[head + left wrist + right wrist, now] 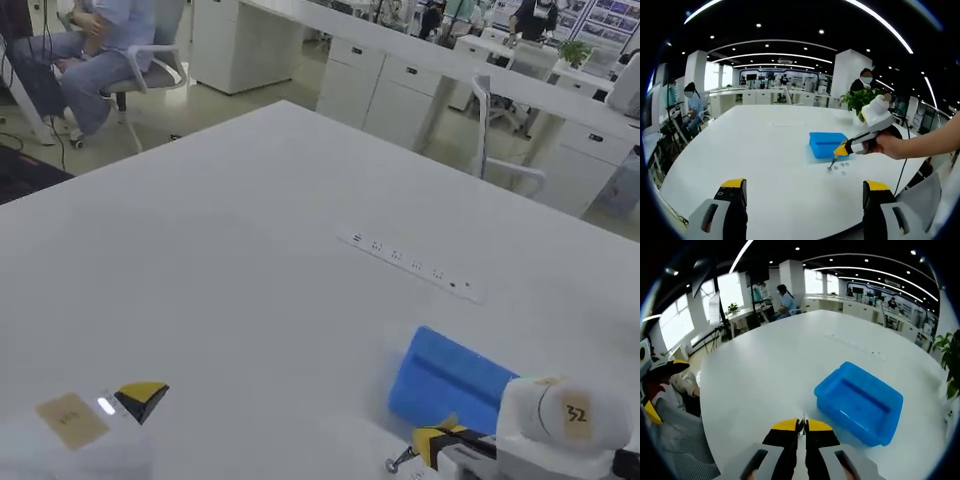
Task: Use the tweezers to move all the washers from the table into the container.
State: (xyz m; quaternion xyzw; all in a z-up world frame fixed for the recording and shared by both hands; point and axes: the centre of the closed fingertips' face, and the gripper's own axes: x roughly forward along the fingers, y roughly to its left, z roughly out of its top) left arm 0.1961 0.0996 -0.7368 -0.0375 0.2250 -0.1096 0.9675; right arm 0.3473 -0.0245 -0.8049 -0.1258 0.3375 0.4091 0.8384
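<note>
Right gripper [802, 426]: the jaws are pressed together on the tweezers [832, 164], whose thin shaft is seen between the yellow tips.
Left gripper [805, 187]: the jaws are spread wide and nothing is held; it is kept well apart from the work.
Tweezers tip: it is lowered toward the table [250, 250], just beside the washers; whether one is pinched cannot be told.
Washers [842, 166]: a few small rings are seen on the table, just beside the container.
Container [860, 402]: a blue open tray, apparently empty inside.
Step in hand: judged to be the pick of a first washer.
Done well: one washer should be singled out, its rim nipped squarely, and the squeeze held evenly so it is not flicked away.
</note>
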